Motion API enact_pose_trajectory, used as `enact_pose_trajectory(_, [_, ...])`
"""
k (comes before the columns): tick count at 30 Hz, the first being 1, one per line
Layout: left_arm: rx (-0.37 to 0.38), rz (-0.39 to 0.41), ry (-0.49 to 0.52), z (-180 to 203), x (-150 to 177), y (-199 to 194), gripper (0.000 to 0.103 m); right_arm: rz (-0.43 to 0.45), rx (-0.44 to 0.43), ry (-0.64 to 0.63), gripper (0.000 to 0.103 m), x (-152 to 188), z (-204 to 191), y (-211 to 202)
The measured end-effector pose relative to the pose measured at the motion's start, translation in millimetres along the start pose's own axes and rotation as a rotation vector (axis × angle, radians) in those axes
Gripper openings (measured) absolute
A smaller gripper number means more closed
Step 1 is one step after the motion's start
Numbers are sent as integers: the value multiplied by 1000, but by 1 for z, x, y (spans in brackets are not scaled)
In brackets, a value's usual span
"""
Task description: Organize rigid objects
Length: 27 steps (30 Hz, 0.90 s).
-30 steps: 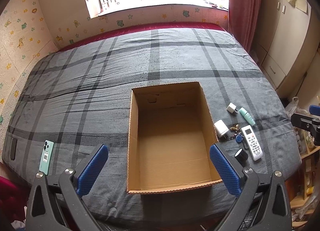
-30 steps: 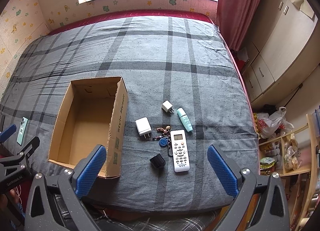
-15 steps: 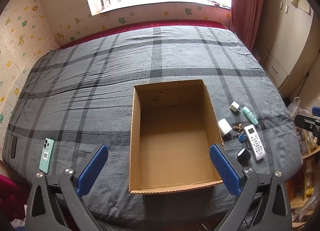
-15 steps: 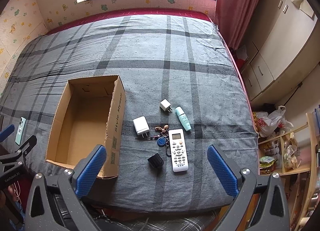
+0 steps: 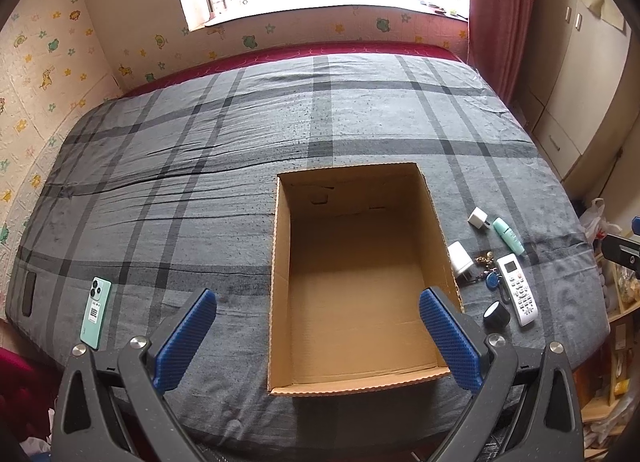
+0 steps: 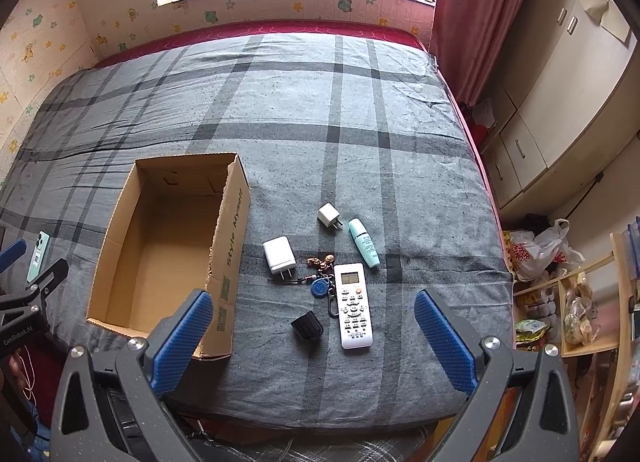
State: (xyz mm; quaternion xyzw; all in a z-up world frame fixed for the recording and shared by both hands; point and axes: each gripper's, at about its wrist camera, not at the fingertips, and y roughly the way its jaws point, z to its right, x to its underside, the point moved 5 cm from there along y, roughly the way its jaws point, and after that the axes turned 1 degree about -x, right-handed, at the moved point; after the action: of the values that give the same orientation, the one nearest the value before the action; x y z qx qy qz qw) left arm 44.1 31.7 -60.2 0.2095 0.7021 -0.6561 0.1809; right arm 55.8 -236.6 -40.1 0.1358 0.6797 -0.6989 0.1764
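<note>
Cardboard box (image 5: 280, 262) unmoved; both views seemingly raised slightly.

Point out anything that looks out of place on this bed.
The green phone lies alone near the bed's left edge, far from the cluster of small items such as the remote right of the cardboard box. The box is empty. Nothing looks spilled.

Grey plaid bedspread (image 6: 360, 122); brown box (image 6: 232, 230); white remote (image 6: 354, 306); mint phone (image 5: 95, 312).
</note>
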Motion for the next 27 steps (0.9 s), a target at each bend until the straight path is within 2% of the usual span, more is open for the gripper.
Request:
enact_pose_trajectory(5, [-7,0,-6,-9,3,13,103,1,-1,5,103,1,3,5])
enact_pose_trajectory(15, [-83,32,28,-33,14,55,103,-9,4,15,103,7,13,27])
enact_pose_trajectory(27, [-93,12,64,-45,34,118,103,-43,31,11,103,27,25,87])
